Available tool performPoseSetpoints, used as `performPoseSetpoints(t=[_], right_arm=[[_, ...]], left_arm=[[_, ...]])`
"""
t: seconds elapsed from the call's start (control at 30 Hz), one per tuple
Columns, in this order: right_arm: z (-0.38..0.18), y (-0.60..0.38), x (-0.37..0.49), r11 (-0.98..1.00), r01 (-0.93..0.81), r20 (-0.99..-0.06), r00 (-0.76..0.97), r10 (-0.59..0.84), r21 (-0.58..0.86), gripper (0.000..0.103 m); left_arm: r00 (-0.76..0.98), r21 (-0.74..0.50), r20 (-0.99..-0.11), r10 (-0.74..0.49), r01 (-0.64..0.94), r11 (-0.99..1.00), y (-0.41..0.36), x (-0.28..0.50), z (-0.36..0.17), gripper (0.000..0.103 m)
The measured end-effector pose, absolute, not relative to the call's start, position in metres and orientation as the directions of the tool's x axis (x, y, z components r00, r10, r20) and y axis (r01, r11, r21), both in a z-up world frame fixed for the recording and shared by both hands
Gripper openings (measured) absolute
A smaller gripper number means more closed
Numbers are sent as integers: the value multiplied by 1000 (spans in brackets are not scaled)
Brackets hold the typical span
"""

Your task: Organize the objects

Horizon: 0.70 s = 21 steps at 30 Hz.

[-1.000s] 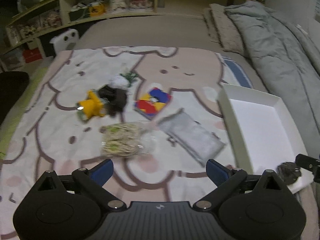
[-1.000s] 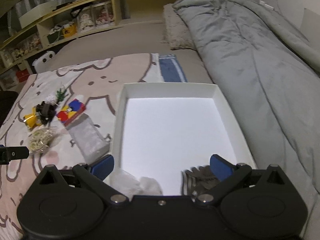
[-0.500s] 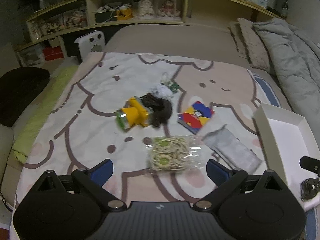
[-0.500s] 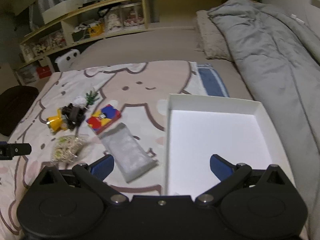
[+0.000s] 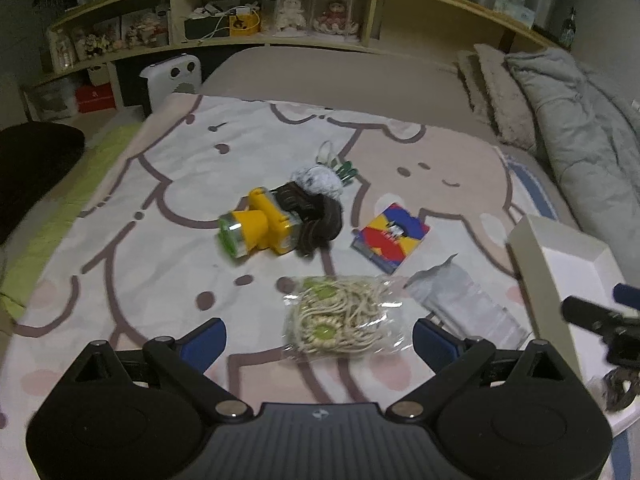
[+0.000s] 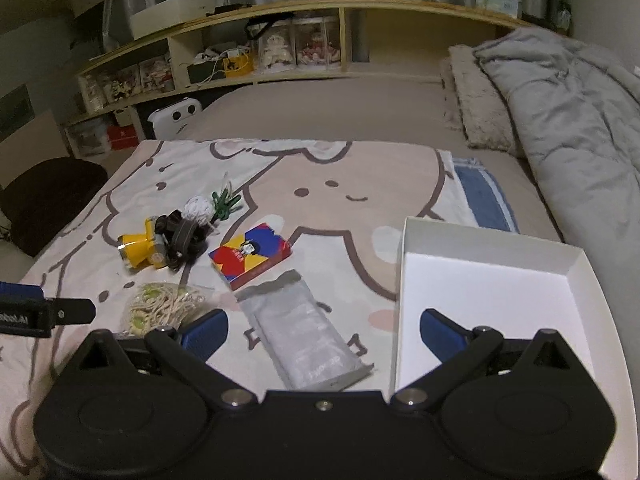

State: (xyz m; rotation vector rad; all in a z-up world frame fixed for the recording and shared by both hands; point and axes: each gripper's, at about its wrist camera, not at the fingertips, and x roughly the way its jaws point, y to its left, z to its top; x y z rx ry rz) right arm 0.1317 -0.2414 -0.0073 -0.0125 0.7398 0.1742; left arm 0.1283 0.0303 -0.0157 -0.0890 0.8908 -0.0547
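Both of your claws have pulled back and swung left since a second ago. Your right gripper (image 6: 323, 326) is spread wide and holds nothing. The gray pouch (image 6: 304, 330) lies flat right under it, long side pointing away from you, just beside the white box (image 6: 402, 280). Your left gripper (image 5: 319, 330) is spread too, over the bag of beads (image 5: 344, 316). Only the left view shows something dark (image 5: 619, 390) in the box's near corner.
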Motion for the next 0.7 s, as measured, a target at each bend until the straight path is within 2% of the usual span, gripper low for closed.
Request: performPoseSetpoints(t=[0.03, 0.13, 0.2, 0.33, 0.47, 0.6, 0.7], right_arm=[[-10, -239, 133, 987, -160, -666, 732, 143, 36, 101], [-19, -237, 139, 983, -179, -670, 725, 159, 40, 80], [-26, -237, 145, 982, -181, -676, 717, 168, 52, 72], [-41, -235, 153, 978, -200, -689, 700, 188, 63, 48], [-57, -234, 158, 974, -216, -721, 664, 196, 66, 40], [-73, -229, 161, 968, -247, -743, 641, 192, 37, 37], [-84, -223, 163, 962, -272, -779, 602, 175, 6, 32]], left_arm=[[628, -110, -773, -90, 7, 994, 28, 131, -17, 99], [633, -148, -768, -99, -26, 989, 28, 140, -24, 99], [637, -172, -763, -107, -42, 984, 28, 144, -29, 99], [638, -196, -763, -105, -73, 978, 30, 152, -43, 99], [630, -227, -768, -116, -99, 969, 33, 161, -58, 99], [609, -270, -780, -144, -119, 955, 36, 167, -73, 99], [603, -258, -784, -148, -101, 961, 33, 167, -78, 99]])
